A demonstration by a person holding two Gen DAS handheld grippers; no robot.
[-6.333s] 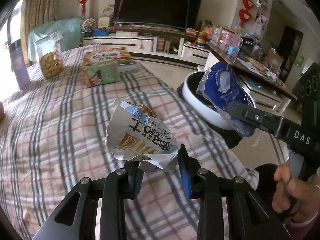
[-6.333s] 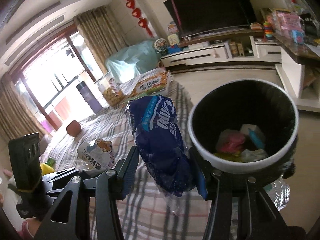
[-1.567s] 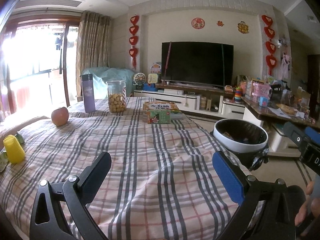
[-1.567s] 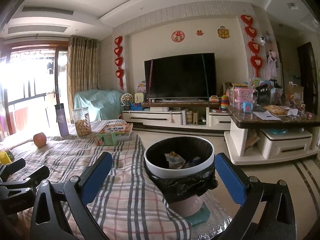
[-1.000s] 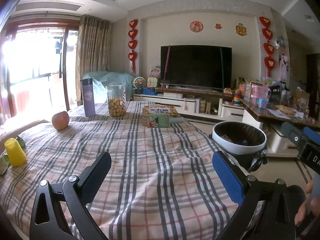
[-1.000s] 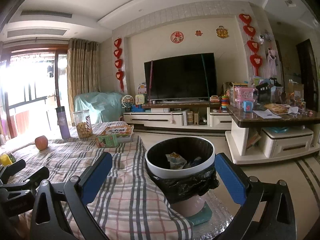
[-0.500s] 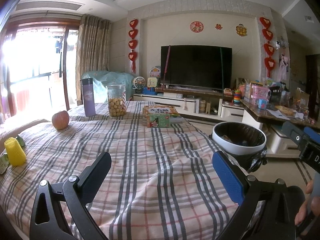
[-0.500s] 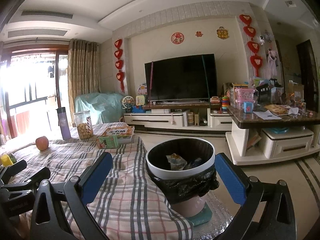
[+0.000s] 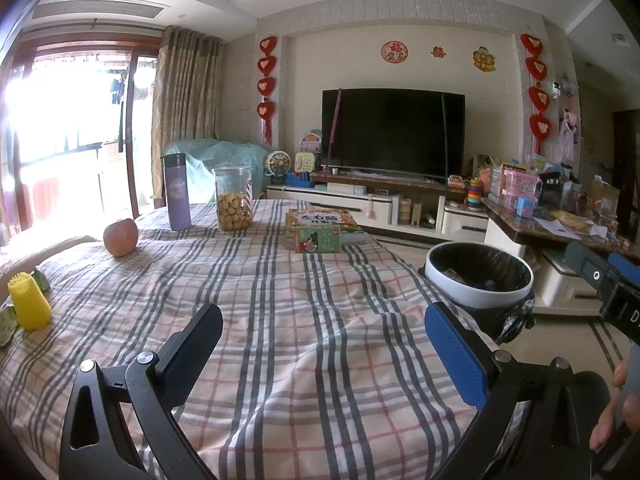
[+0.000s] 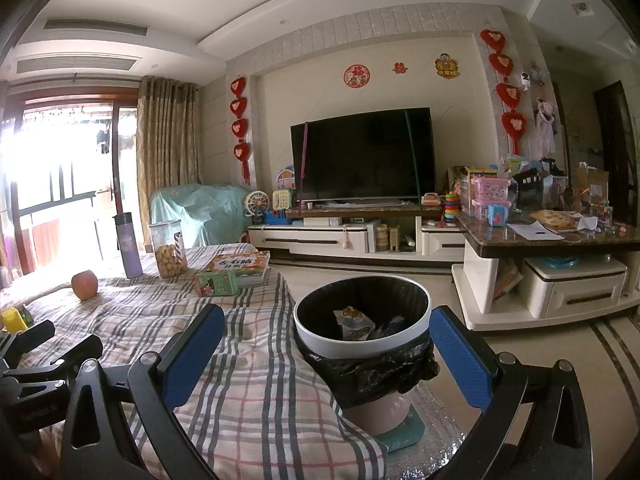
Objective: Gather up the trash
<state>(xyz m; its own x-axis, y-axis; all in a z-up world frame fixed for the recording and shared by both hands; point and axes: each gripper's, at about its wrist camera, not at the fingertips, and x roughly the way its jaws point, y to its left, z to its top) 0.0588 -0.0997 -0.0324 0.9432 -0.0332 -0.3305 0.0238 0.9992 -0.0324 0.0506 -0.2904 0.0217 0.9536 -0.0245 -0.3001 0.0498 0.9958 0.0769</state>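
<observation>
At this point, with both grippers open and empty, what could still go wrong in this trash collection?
Two risks. The wrappers in the trash bin stand high against its wall; more trash could spill over the white rim. On the plaid cloth, the apple, cookie jar and yellow object are not obviously trash, so the open left gripper or right gripper might bin something useful.

Cream wall, black television (image 9: 393, 133), bright balcony window (image 9: 60, 128)

Soft woven plaid cloth (image 9: 280, 320) on the table, crinkled glossy black plastic liner (image 10: 372, 372) in a smooth white-rimmed bin (image 10: 362, 344), clear plastic jar (image 9: 233, 200), matt purple bottle (image 9: 177, 192), glossy dark television screen (image 9: 392, 132)
</observation>
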